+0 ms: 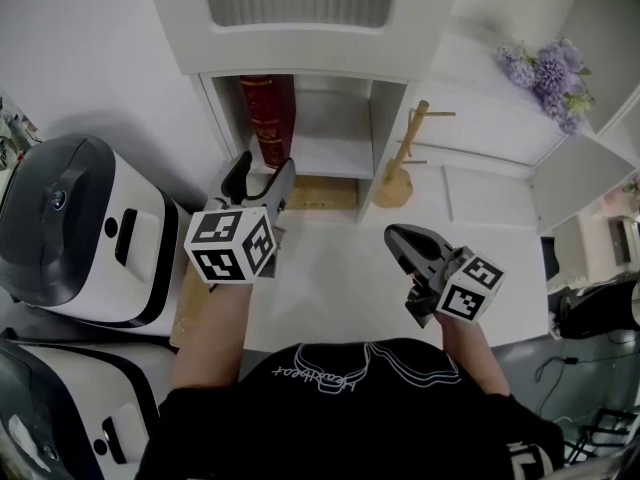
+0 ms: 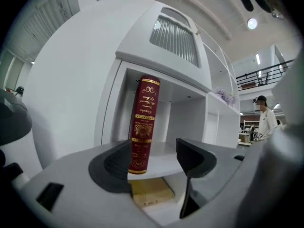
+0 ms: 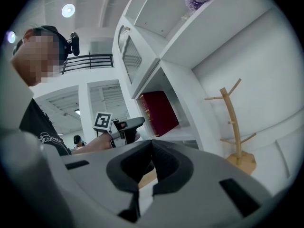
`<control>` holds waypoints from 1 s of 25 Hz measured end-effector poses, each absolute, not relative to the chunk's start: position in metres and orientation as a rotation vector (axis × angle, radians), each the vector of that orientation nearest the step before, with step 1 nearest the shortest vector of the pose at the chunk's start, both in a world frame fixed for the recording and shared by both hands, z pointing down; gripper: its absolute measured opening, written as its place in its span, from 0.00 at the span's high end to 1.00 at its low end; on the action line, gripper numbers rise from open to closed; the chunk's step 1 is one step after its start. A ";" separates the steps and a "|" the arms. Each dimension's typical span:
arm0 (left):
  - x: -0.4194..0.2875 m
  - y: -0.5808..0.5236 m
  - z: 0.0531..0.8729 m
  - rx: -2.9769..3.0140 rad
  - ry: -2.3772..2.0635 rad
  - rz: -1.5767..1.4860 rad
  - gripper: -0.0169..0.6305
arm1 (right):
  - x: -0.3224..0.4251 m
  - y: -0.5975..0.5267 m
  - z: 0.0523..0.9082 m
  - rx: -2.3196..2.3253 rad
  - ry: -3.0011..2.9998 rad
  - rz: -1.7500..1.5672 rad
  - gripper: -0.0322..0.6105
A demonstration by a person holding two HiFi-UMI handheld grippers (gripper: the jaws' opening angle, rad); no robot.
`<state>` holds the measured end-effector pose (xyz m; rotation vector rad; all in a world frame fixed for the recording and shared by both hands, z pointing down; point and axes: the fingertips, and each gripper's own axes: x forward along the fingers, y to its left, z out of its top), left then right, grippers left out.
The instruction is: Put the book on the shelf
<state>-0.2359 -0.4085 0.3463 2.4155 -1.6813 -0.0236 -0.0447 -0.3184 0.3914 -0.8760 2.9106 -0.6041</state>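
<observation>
The jaws of the left gripper (image 2: pixel 155 152) stood wide apart with nothing between the pads. Just beyond them the red book (image 2: pixel 144 122) stood upright at the left of the shelf (image 1: pixel 330 156). The right gripper (image 3: pixel 151 161) was closed and empty.

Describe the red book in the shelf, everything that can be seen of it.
The book is a thick, dark red hardback with gold bands, ornament and lettering on its spine, too small to read. It stands closed and upright, spine outward, on the white shelf board, at the left of the open compartment. Only that board visibly touches it; the left gripper sits in front, jaws apart, clear of it.
</observation>
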 end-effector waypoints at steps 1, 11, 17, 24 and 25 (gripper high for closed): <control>-0.232 -0.399 0.346 2.434 -1.627 -0.039 0.52 | -0.046 -0.318 0.389 -0.870 2.912 -0.593 0.94; -0.169 -0.312 0.358 2.610 -1.070 -0.145 0.84 | -0.061 -0.309 0.376 -0.826 2.957 -0.494 0.94; -0.151 -0.284 0.365 2.642 -0.947 -0.146 0.97 | -0.067 -0.302 0.374 -0.804 2.956 -0.481 0.94; -0.147 -0.278 0.365 2.662 -0.945 -0.164 0.97 | -0.067 -0.294 0.384 -0.814 2.982 -0.485 0.94; -0.147 -0.277 0.365 2.658 -0.945 -0.171 0.97 | -0.068 -0.293 0.385 -0.809 2.983 -0.493 0.94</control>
